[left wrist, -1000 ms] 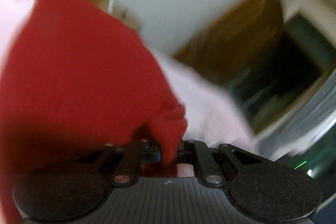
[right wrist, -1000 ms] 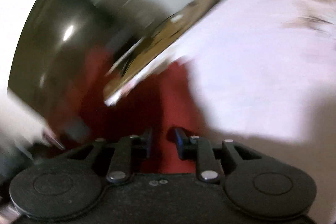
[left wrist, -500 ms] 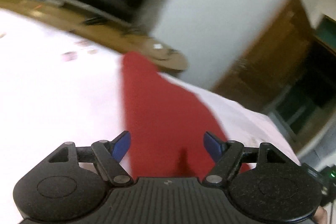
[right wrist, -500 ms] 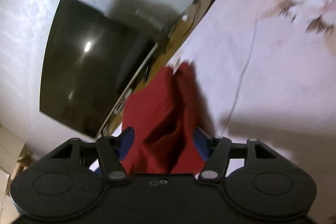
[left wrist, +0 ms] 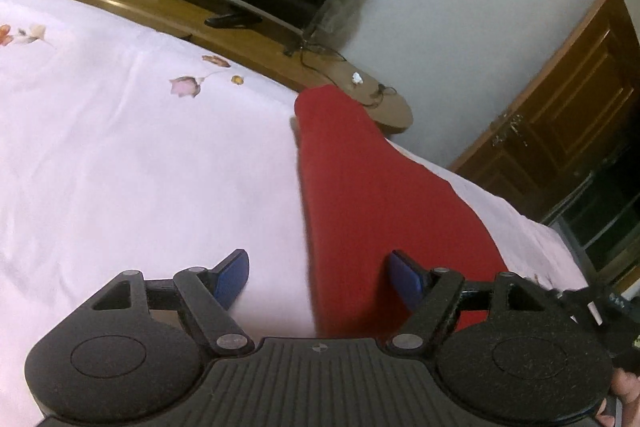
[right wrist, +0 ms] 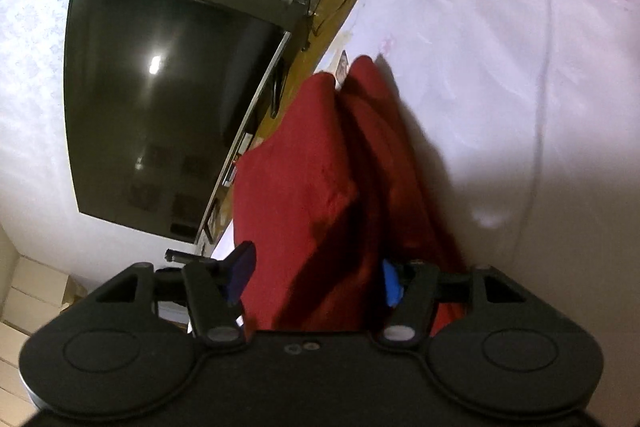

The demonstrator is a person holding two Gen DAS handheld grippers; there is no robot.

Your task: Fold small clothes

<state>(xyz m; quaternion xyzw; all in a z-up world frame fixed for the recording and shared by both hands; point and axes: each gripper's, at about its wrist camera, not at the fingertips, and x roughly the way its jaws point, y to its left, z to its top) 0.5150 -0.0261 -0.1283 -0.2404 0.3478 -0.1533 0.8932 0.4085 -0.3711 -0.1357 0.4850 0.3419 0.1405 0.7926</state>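
On the pink bedsheet (left wrist: 120,167), I'm lining up the next fold of the red garment (left wrist: 360,187). My left gripper (left wrist: 316,271) is hanging released over its near left edge; my right gripper (right wrist: 316,273) has just been closing, cloth between the jaws but not pinched yet. Next I'm probably needing a firm pinch.

Indoor lighting is dim and warm. Fisheye distortion bends straight lines toward the edges, and the corners vignette to black. The television screen (right wrist: 160,107) reflects one bright light spot. The red garment (right wrist: 320,195) casts a dark shadow onto the pink bedsheet (right wrist: 520,87). Both views are fairly sharp, with slight softness at garment edges.
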